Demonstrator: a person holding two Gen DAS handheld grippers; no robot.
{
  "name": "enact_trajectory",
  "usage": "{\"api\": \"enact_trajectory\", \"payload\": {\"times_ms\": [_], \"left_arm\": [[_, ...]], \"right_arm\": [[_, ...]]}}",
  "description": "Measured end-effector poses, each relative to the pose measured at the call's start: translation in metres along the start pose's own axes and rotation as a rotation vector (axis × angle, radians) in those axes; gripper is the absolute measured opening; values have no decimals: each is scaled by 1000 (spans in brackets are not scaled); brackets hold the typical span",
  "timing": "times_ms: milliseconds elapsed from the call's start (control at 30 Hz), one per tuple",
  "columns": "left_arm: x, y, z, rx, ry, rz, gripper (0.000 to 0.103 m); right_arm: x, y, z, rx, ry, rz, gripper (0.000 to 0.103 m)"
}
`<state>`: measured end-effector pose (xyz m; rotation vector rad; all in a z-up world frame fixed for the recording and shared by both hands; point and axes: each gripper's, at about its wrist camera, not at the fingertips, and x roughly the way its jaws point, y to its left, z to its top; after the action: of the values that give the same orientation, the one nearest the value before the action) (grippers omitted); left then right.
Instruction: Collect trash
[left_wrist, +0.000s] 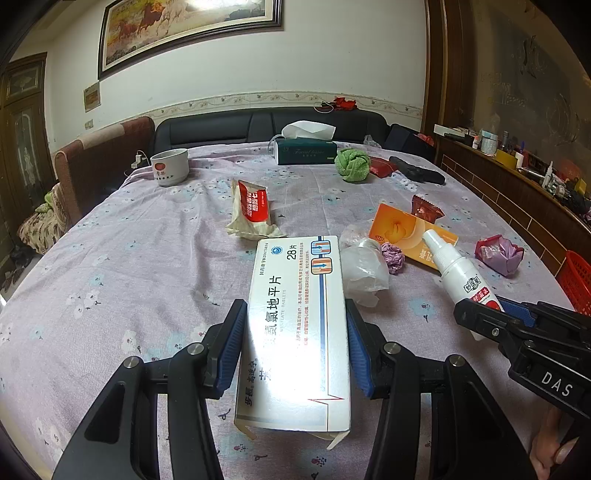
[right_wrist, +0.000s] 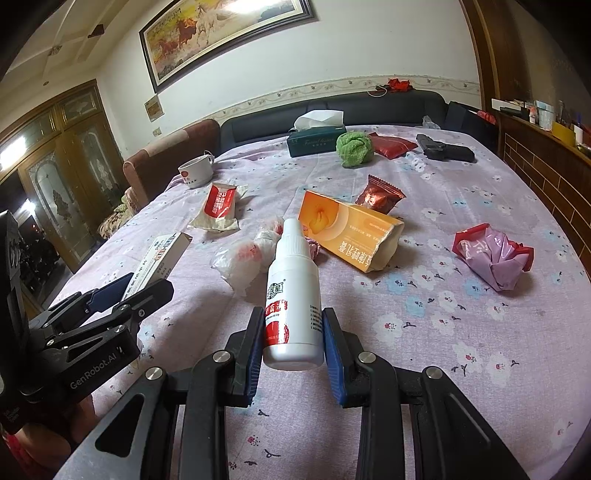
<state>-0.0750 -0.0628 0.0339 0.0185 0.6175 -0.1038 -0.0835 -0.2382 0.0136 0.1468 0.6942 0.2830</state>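
The left gripper (left_wrist: 297, 343) had its jaws clamped on the long sides of a white tablet box (left_wrist: 295, 332), held above the bench (left_wrist: 129, 266) with its flowered lilac cloth. Only the left wrist view showed the box's printed top face and an open flap at its near end; from the right wrist view just a slanted end of it appeared, with the left gripper across it. The right gripper (right_wrist: 291, 339) had its jaws closed on the lower body of a white spray bottle (right_wrist: 293, 295), nozzle pointing away. The right wrist view showed the bottle's red label, while the left showed it only from the side, at the right edge.

Taking the orange carton (right_wrist: 349, 230) as the landmark: the spray bottle's nozzle overlapped its near left corner in the right view, and the carton's open end, facing right, showed only there. Crumpled clear plastic (right_wrist: 240, 260) lay just left of it, a brown-red sweet wrapper (right_wrist: 380, 194) just behind it, and a crushed pink and red packet (right_wrist: 493, 256) well to its right. A torn red and cream sachet (right_wrist: 218, 210) lay to its left, with a white cup (right_wrist: 195, 171) further back on that side. Far behind the carton stood a dark green tissue box (right_wrist: 316, 142), a green cloth ball (right_wrist: 352, 147) and a black object (right_wrist: 445, 149). A red basket (left_wrist: 576, 280) at the bench's right edge showed only in the left view.
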Motion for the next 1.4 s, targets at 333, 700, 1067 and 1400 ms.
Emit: {"api": "enact_trajectory", "payload": {"times_ms": [333, 700, 1067, 1400], "left_arm": [[0, 0, 0, 2, 1, -1, 50], [0, 0, 0, 2, 2, 0, 50], [0, -2, -1, 4, 0, -3, 50], [0, -3, -1, 4, -1, -4, 50]], "right_arm": [[1, -1, 0, 0, 0, 1, 32], [1, -1, 0, 2, -1, -1, 32], [0, -2, 0, 9, 0, -2, 32], [1, -3, 0, 12, 3, -1, 32]]}}
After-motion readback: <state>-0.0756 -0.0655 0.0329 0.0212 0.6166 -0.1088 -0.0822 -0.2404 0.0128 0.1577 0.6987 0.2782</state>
